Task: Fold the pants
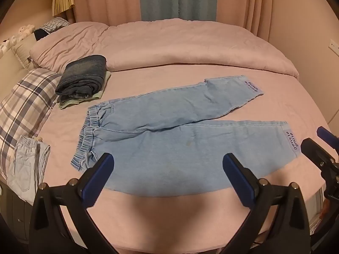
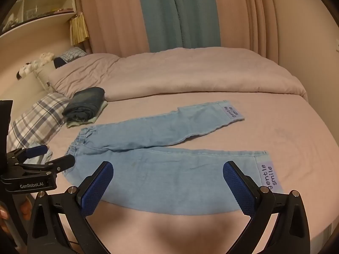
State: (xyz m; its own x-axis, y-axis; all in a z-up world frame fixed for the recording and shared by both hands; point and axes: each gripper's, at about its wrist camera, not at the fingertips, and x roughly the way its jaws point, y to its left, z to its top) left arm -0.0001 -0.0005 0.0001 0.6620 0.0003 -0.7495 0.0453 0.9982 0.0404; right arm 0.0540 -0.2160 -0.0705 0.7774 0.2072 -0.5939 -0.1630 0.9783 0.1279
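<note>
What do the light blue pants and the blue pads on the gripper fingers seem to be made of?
Light blue pants: apparently soft washed denim, matte, with visible seams and an elastic gathered waistband. Blue gripper pads: probably rubber or textured plastic, judging by the knurled grid surface.

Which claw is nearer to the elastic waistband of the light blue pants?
Left. The left claw hovers near the waistband; the right claw hovers toward the near leg's cuff, farther away.

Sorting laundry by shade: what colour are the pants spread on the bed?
Light blue pants; the right wrist view shows them best.
</note>
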